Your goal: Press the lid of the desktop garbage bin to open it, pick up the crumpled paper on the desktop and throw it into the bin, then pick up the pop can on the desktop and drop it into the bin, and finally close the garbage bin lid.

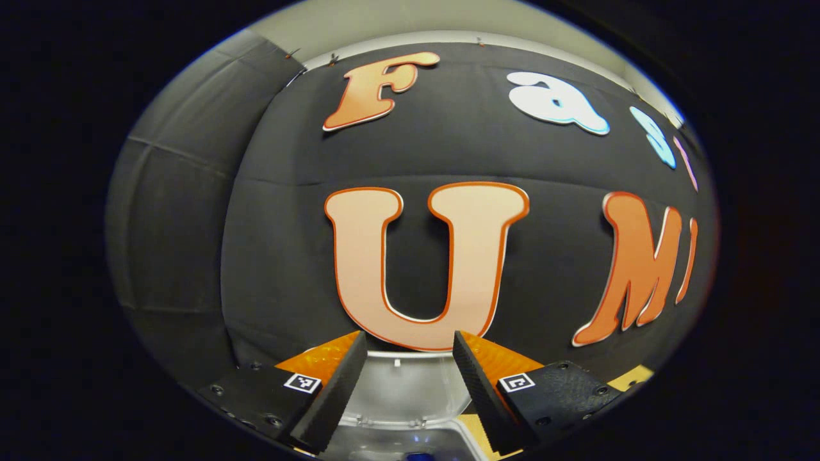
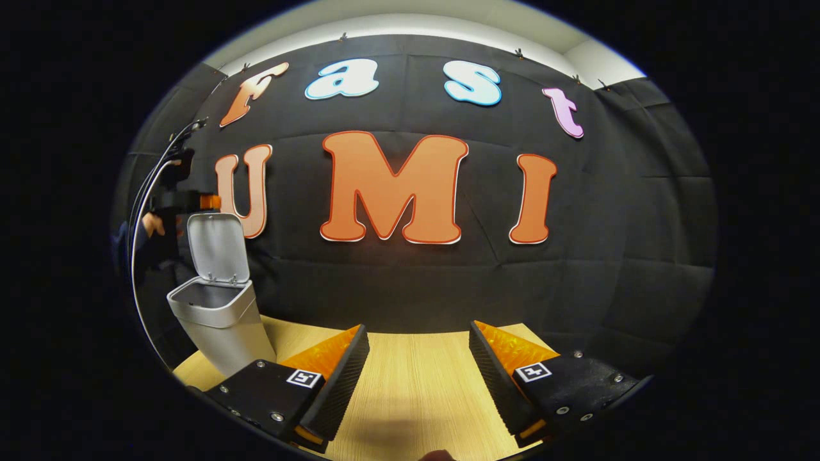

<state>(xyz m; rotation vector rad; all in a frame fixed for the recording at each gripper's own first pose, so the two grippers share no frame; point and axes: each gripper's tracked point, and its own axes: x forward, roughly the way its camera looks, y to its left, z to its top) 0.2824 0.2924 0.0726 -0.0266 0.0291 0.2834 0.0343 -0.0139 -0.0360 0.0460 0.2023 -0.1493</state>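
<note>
The bin (image 2: 218, 320) stands at nine o'clock on the bench (image 2: 416, 390), lid (image 2: 219, 246) raised. Left gripper (image 1: 410, 384) hovers over it, fingers apart and empty. Right gripper (image 2: 416, 378), likewise spread, could jolt the lid shut if swung wide.

A pale wooden table (image 2: 416, 384) with a fine straight grain runs back to the booth's black cloth wall (image 2: 615, 256), which hangs in soft folds and seams. Above the cloth, a strip of light ceiling (image 2: 448, 16) shows. A thin cable (image 2: 138, 218) curves down at the far left.
</note>
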